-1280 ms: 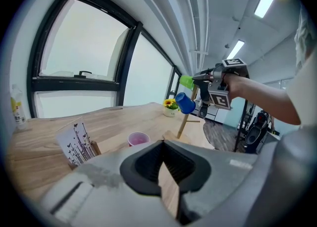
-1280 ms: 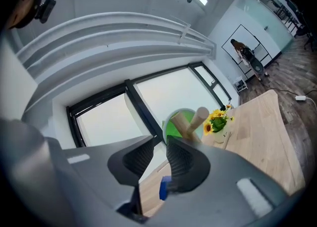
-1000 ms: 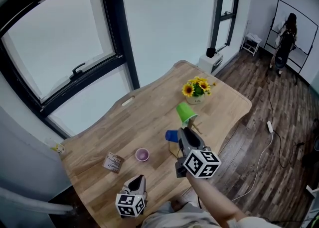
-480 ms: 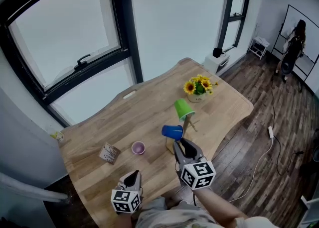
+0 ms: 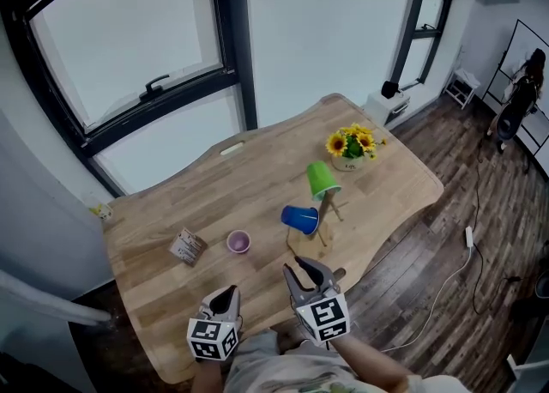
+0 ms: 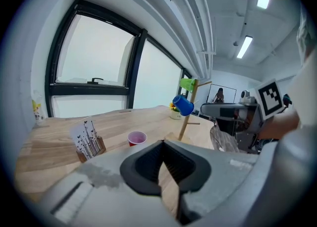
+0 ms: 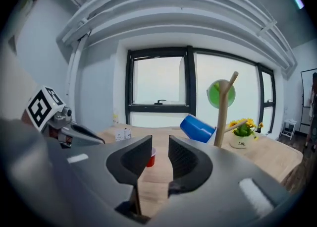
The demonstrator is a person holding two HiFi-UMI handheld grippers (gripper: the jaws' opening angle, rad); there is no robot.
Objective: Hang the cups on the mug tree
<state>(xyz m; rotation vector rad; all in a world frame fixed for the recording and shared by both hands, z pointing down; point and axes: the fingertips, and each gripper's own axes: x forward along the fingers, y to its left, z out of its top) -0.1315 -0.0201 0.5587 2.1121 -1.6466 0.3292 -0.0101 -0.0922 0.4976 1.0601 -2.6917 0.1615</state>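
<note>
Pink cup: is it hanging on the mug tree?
No, the pink cup stands on the table, left of the mug tree and apart from it.

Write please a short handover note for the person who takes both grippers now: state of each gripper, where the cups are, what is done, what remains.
Left gripper: shut, empty, at the near edge of the table.
Right gripper: open, empty, facing the mug tree.
Done: green cup hangs on the top peg, blue cup on a lower peg.
Left: pink cup stands upright on the table near the card holder. It probably goes on a free peg next.
</note>
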